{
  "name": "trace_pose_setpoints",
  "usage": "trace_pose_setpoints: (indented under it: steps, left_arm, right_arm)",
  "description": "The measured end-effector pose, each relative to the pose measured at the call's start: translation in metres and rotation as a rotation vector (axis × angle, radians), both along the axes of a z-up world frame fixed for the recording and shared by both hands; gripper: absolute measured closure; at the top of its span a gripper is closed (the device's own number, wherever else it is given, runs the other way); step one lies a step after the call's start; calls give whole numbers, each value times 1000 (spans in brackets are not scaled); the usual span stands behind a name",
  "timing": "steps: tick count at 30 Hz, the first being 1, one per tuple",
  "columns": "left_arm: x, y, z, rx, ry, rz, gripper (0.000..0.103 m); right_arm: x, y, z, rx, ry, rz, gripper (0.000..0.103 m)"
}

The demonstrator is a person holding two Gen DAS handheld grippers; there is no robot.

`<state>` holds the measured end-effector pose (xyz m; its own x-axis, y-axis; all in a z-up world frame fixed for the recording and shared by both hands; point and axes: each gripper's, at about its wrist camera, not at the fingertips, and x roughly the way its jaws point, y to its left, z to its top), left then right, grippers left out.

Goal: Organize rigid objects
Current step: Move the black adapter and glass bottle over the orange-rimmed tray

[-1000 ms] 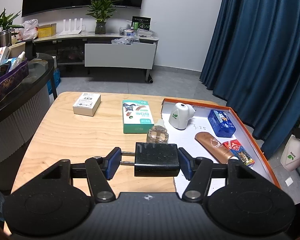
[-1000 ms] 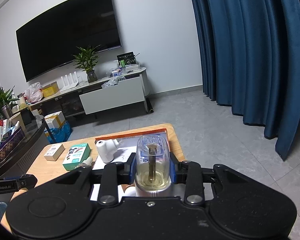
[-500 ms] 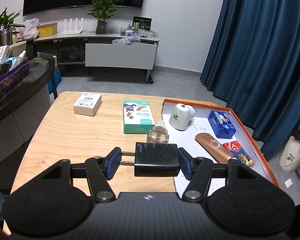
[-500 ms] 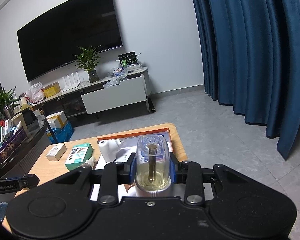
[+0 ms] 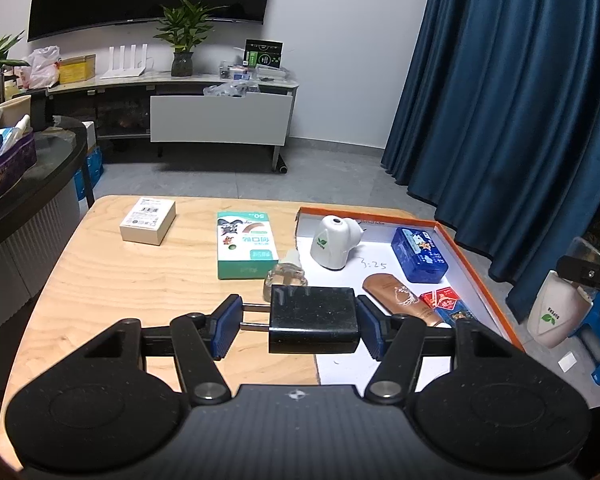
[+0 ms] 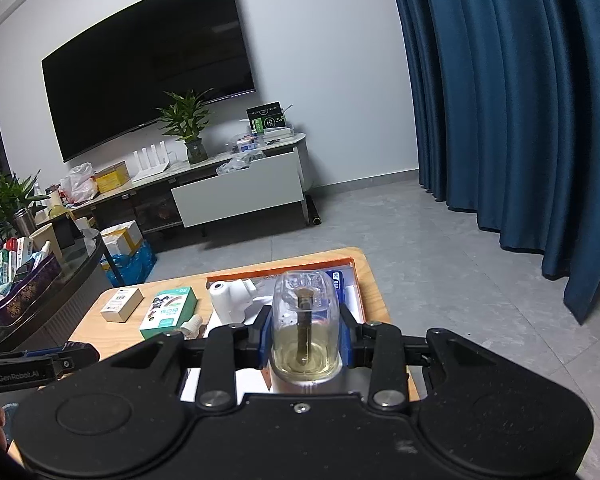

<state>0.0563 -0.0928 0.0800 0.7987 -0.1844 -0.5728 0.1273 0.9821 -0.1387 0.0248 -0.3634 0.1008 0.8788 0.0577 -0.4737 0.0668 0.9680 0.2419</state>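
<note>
Black charger hangs over wooden table, blue curtains beyond.

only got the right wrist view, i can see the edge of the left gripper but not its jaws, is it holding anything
Observer: Yes. The left gripper is shut on a black plug adapter, with the prongs pointing at its left pad.
Operator: ok and whats in the tray behind my clear bottle, its blocking me
Observer: A brown tube lies flat on the tray, with red card packs right beside it.
Operator: any free room in there
Observer: The near end of the tray's white floor, just right of the adapter, looks bare.
</note>
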Motion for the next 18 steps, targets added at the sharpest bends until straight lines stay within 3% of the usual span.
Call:
trace_pose_setpoints:
  steps: [18]
  left_arm:
    - [8, -10, 0, 1, 3, -34, 42]
  right_arm:
    - [8, 7, 5, -12, -6, 32, 64]
